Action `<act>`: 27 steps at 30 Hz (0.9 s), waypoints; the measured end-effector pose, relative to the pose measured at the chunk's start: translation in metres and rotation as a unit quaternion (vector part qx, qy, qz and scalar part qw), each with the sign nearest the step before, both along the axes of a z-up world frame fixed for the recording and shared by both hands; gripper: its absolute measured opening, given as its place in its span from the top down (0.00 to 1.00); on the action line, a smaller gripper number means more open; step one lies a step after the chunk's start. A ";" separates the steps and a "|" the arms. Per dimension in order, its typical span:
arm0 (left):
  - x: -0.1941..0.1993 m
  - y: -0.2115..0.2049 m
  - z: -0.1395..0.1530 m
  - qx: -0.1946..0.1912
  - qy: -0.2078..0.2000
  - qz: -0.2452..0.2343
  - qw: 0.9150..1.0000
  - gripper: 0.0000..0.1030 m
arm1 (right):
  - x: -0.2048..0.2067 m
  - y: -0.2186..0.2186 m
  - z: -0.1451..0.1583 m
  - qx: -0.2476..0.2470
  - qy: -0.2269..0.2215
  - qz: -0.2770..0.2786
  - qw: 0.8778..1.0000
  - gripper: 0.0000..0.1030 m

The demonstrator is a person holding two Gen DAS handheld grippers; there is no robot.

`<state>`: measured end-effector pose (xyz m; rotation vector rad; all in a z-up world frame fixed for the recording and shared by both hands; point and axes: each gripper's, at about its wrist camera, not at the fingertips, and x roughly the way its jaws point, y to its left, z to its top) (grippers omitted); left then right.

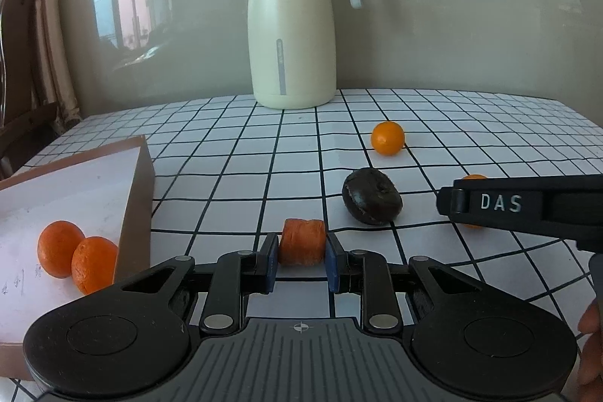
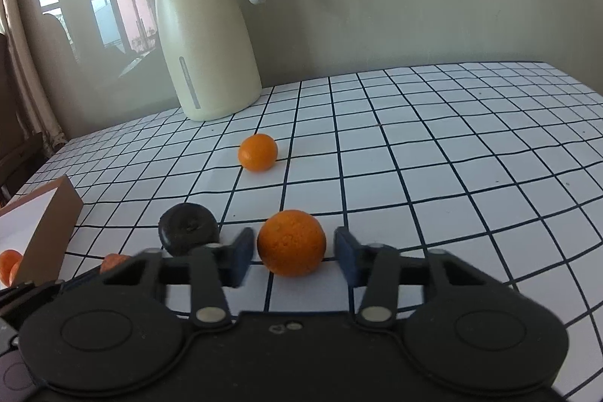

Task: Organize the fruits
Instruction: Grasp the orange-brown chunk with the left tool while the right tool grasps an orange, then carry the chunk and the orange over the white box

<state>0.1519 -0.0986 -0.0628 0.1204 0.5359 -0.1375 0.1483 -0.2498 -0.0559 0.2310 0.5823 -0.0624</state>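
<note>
Since the left hand-held gripper [image 1: 301, 253] has its blue pads flush on both flat sides of the carrot chunk [image 1: 302, 242], low centre of the left wrist view, we judge it clamped on a stiff, light, slightly waxy piece that tolerates firm squeeze. Right hand-held gripper [image 2: 292, 253] is spread wide around the mandarin [image 2: 291, 243] at lower centre of the right wrist view, gaps on both sides, fruit resting on the tabletop [image 2: 452, 157]. We'd take that one across its widest middle with light force, since soft skin bruises and round fruit rolls; the box [image 1: 139, 198] at the left edge already holds two mandarins [image 1: 77, 255].
</note>
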 end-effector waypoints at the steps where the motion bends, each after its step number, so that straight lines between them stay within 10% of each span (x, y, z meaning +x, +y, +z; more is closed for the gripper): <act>1: 0.000 0.001 0.000 -0.003 0.001 0.000 1.000 0.75 | 0.000 0.001 0.000 -0.004 -0.001 0.004 1.000 0.71; 27: -0.029 0.028 0.022 -0.057 0.000 -0.016 0.998 0.75 | -0.052 0.014 0.025 -0.013 -0.020 0.071 0.997 0.72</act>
